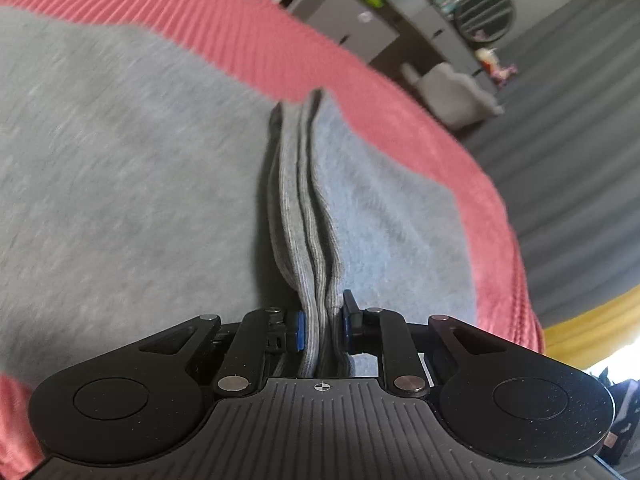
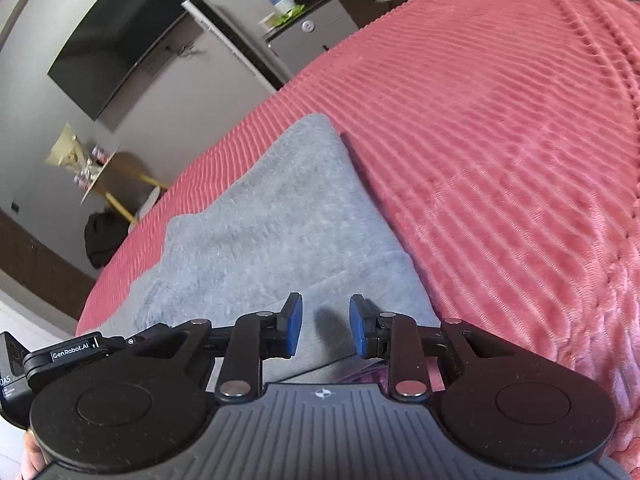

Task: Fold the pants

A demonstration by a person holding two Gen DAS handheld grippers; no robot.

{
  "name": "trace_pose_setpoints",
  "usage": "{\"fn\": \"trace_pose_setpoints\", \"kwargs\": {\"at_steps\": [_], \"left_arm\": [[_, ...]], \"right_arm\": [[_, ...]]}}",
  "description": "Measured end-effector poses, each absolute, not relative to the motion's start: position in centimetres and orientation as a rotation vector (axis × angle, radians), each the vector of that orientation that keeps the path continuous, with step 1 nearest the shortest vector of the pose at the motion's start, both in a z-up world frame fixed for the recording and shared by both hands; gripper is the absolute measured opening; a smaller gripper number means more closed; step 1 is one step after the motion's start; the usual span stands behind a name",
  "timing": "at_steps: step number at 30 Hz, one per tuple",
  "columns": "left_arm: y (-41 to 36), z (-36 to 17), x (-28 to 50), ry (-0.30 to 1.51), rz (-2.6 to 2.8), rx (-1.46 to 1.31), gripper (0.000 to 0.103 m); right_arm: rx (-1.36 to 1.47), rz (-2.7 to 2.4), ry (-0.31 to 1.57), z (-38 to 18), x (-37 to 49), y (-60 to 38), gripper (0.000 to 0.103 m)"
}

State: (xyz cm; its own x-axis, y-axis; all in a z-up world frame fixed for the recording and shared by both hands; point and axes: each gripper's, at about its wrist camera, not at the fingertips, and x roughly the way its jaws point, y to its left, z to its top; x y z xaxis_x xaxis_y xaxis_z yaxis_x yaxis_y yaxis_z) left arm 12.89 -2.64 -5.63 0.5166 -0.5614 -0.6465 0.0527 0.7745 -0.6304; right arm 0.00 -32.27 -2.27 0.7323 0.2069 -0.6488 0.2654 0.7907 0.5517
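Observation:
Grey sweatpants (image 1: 120,168) lie spread on a pink ribbed bedspread (image 1: 248,36). My left gripper (image 1: 324,328) is shut on the ribbed cuffs (image 1: 308,220) of the pants, several layers pinched upright between its blue pads. In the right wrist view the pants (image 2: 272,220) lie folded over themselves on the bedspread (image 2: 500,160). My right gripper (image 2: 326,326) is open and empty, just above the grey fabric near its right edge.
The bed edge curves away on the right in the left wrist view, with dark floor (image 1: 568,152) and grey cabinets (image 1: 360,28) beyond. In the right wrist view a wall TV (image 2: 116,36), a small side table (image 2: 100,172) and a fridge (image 2: 308,36) stand past the bed.

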Motion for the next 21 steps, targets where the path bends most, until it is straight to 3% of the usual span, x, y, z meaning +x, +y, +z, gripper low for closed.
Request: {"fn": "trace_pose_setpoints", "kwargs": {"at_steps": [21], "left_arm": [[-3.9,-6.4,12.6,0.941,-0.361,-0.497,0.024]], "right_arm": [[0.542,-0.064,0.841,-2.3,1.8,-30.4,0.027]]}}
